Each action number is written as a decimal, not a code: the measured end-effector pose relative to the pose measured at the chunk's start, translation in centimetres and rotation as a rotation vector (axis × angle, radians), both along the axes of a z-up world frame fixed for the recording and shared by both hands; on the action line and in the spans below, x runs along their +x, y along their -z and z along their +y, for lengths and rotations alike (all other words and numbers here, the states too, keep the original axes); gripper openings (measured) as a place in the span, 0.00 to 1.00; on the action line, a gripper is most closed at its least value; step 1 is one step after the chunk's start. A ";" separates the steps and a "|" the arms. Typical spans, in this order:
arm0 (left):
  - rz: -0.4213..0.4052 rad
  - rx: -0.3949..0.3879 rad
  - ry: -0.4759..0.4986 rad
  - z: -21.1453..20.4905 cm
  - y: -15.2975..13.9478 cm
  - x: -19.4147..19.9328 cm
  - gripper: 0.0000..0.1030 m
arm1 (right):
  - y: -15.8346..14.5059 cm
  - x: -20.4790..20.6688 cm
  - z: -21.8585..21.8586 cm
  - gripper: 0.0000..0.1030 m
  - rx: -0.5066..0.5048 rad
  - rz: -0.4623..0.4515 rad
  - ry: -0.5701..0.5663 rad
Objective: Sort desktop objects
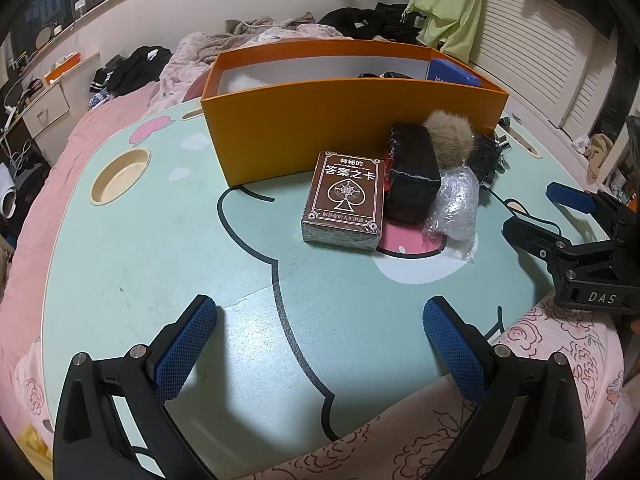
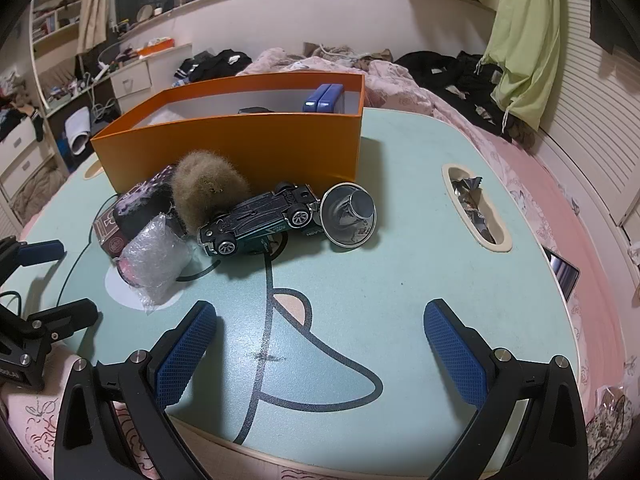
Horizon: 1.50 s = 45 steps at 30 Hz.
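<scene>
On the mint table (image 1: pixel 160 264) stands an orange box (image 1: pixel 320 120) (image 2: pixel 240 144) holding a blue case (image 2: pixel 324 98) and a white fluffy item (image 1: pixel 244 82). In front of it lie a brown card deck (image 1: pixel 344 200), a black box (image 1: pixel 412 172), a tan fur ball (image 2: pixel 210 188), a bubble-wrap bag (image 2: pixel 154 260), an overturned toy car (image 2: pixel 260 216) and a silver cone-shaped piece (image 2: pixel 350 214). My left gripper (image 1: pixel 320 344) hovers open near the table's front edge, short of the deck. To its right, my right gripper (image 2: pixel 320 344) (image 1: pixel 531 208) is open and empty, short of the car.
A round cup recess (image 1: pixel 120 176) sits at the table's left. A slot (image 2: pixel 476 208) with foil wrappers is at its right. A dark phone-like slab (image 2: pixel 562 276) lies on the pink bedding beside the table. Clothes are piled on the bed behind the box.
</scene>
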State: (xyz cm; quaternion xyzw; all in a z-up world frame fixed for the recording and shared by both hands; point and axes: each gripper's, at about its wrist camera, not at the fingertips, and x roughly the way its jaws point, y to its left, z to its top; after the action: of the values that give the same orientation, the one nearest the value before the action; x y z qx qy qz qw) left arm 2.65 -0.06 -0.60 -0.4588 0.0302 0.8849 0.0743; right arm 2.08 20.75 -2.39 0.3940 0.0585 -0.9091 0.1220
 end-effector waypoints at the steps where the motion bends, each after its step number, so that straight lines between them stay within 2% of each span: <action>1: 0.000 0.000 0.000 0.0 0.0 0.0 1.00 | 0.0 0.0 0.0 1.00 0.000 0.000 0.000; 11: 0.001 0.002 0.001 0.0 0.0 0.0 1.00 | 0.1 0.0 0.0 1.00 0.000 0.000 0.000; 17: 0.024 0.060 0.021 -0.3 -0.8 0.2 0.99 | 0.1 0.1 0.0 1.00 -0.001 0.001 0.000; 20: 0.067 0.073 0.045 -0.2 -1.9 -0.1 0.94 | 0.1 0.0 0.0 1.00 -0.001 0.001 0.001; 22: 0.097 0.043 0.071 0.2 -2.5 -0.6 0.89 | 0.1 0.0 0.0 1.00 -0.001 0.001 0.001; 24: 0.123 -0.025 0.092 1.0 -2.8 -1.5 0.75 | 0.1 0.0 0.0 1.00 -0.001 0.001 0.000; 28: 0.083 -0.041 0.131 1.7 -2.1 -3.6 0.69 | 0.1 0.1 0.0 1.00 -0.001 0.001 0.001; 31: 0.038 -0.068 0.159 2.4 -1.2 -4.7 0.57 | 0.1 0.1 0.0 1.00 -0.001 0.002 0.001; 35: 0.045 -0.084 0.170 3.1 -1.2 -5.5 0.52 | 0.0 0.1 0.0 1.00 -0.005 0.003 0.001; 36: 0.048 -0.083 0.171 3.1 -1.2 -5.6 0.41 | 0.0 0.2 0.0 1.00 -0.007 0.004 0.001; 39: 0.067 -0.085 0.156 2.8 -1.4 -4.8 0.41 | -0.5 0.2 0.7 1.00 -0.052 0.011 0.021; 41: 0.093 -0.070 0.139 2.2 -1.7 -3.6 0.41 | -1.0 0.0 2.2 1.00 -0.106 0.015 0.080; 43: 0.116 -0.042 0.123 1.5 -2.2 -2.5 0.41 | -1.9 -0.5 4.2 0.94 -0.166 0.032 0.156; 45: 0.135 -0.010 0.102 0.6 -2.7 -1.4 0.41 | -2.8 -1.4 5.1 0.89 -0.200 0.021 0.183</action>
State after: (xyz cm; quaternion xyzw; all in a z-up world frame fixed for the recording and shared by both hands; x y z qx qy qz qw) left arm 1.26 0.51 2.14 -0.3965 0.0626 0.9087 0.1149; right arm 0.64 25.87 0.39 0.3739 -0.0673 -0.9219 0.0766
